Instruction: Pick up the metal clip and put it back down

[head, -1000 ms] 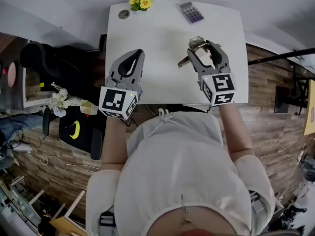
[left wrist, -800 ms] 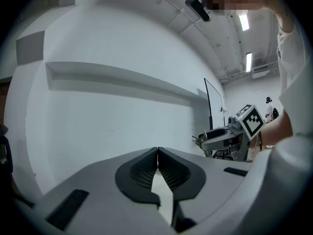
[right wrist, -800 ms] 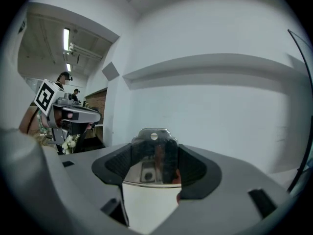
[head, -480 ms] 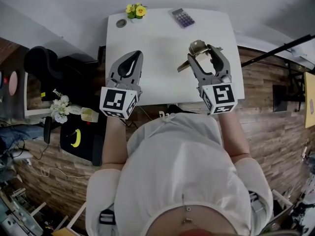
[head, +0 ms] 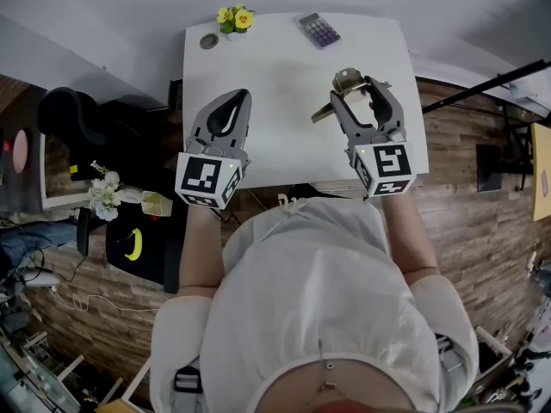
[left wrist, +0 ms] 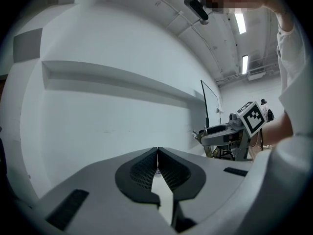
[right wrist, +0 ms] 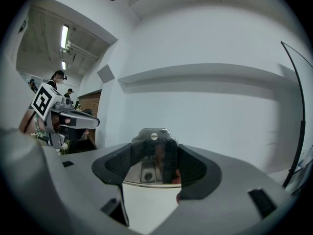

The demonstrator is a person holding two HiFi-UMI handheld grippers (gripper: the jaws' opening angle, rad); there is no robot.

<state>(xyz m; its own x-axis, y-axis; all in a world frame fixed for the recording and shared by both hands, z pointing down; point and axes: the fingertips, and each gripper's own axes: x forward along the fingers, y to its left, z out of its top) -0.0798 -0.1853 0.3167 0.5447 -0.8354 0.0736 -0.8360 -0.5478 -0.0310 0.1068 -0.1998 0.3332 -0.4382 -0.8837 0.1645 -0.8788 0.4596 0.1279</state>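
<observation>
Now, from overhead, a person in a white top stands at a white bench point(head: 284, 144) with a claw in each hand. The right claw point(head: 359, 89), at the right centre of the frame, is clenched on the metal clip point(head: 346, 78). Its 2 pads press the clip's shiny sides, and the clip's rounded end with a small hole pokes out just past the tips. In the overhead view the clip's long axis slants from upper right to lower left, with a thin arm sticking out toward the lower left, beside the claw. The clip looks lifted clear of the bench, though the height is hard to judge.

The left claw point(head: 233, 101), left of centre, is closed with nothing between its pads, well apart from the clip. A calculator point(head: 319, 31) and small yellow flowers point(head: 232, 17) sit at the bench's far edge, top of the frame.

Setting the clip down is probably the right hand's job: bare bench lies directly beneath it.
</observation>
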